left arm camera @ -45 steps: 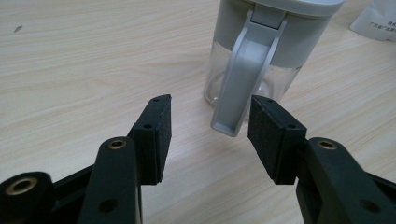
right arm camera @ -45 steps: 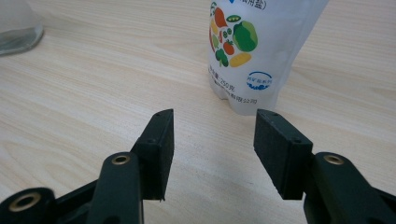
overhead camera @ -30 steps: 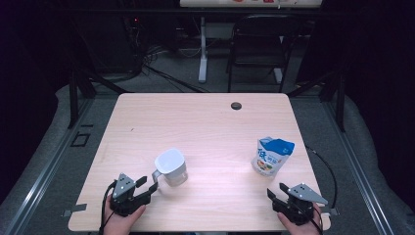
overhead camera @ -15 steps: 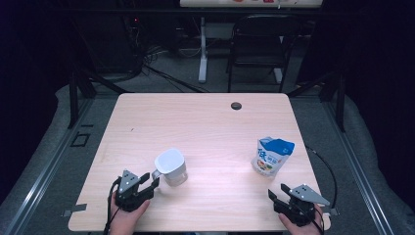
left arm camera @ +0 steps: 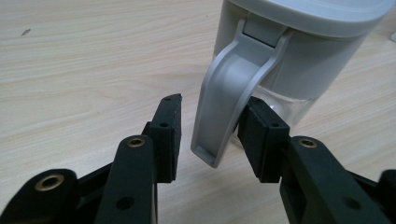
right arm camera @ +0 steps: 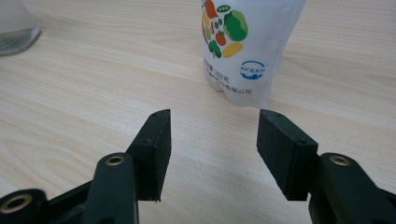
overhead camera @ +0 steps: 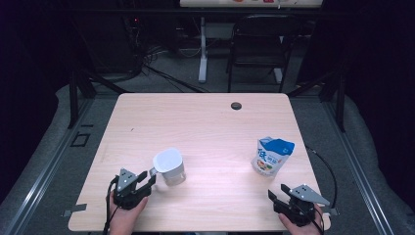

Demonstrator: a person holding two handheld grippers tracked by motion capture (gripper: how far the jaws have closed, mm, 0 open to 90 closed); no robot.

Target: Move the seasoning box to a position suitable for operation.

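Table (overhead camera: 205, 122): pale wood-grain top, with a small dark round spot (overhead camera: 236, 105) near its far edge.
Jug (overhead camera: 170, 166): clear body with a grey lid, standing upright on the near left part of the table, its handle turned toward the left gripper.
Pouch (overhead camera: 272, 155): white and blue stand-up bag printed with vegetables, upright on the near right part of the table, well apart from the jug; in the right gripper view it stands just beyond the jaws (right arm camera: 247, 46).
Left gripper (overhead camera: 145, 180): held at the near left edge, its tips at the jug.
Right gripper (overhead camera: 278, 195): held at the near right corner, pointing at the pouch, jaws spread with only bare table between them.
Jug handle (left arm camera: 229, 93): grey, lying between the left jaws, which have just been closing; the right-hand pad touches it, while a gap remains at the other pad, so it is not yet pinched.
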